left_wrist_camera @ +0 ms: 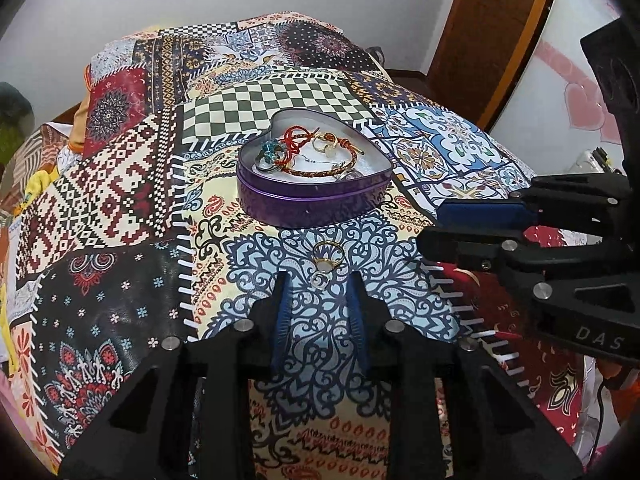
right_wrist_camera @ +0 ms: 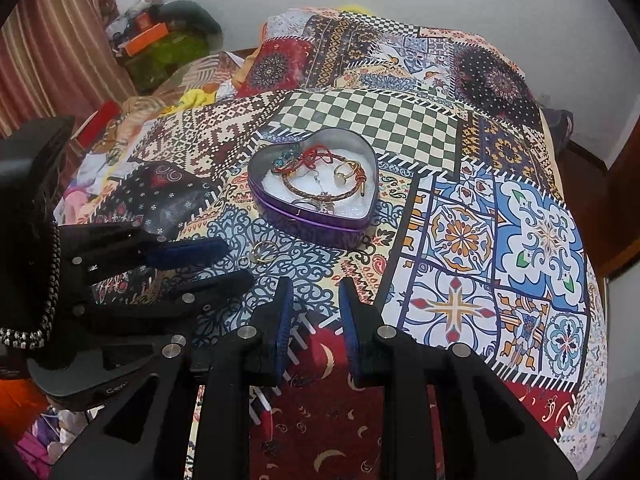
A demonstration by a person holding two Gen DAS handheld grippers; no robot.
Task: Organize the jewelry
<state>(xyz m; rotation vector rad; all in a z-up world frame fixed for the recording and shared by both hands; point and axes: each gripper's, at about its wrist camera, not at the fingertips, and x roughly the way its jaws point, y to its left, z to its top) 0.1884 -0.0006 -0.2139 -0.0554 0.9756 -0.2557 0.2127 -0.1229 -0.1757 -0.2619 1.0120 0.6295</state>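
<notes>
A purple heart-shaped tin [left_wrist_camera: 312, 204] sits on the patterned bedspread and holds bracelets and rings on white padding; it also shows in the right wrist view [right_wrist_camera: 316, 220]. A gold ring [left_wrist_camera: 328, 254] and a small silver ring [left_wrist_camera: 321, 280] lie on the cloth just in front of the tin, also in the right wrist view [right_wrist_camera: 262, 252]. My left gripper [left_wrist_camera: 320, 280] is open, its fingertips on either side of the silver ring. My right gripper [right_wrist_camera: 314, 286] is open and empty, hovering to the right of the rings; it also shows in the left wrist view [left_wrist_camera: 436, 224].
The patchwork bedspread [left_wrist_camera: 120, 200] covers the bed. Clothes and boxes [right_wrist_camera: 160, 48] pile up at the far left by a striped curtain. A wooden door frame [left_wrist_camera: 492, 20] stands at the right.
</notes>
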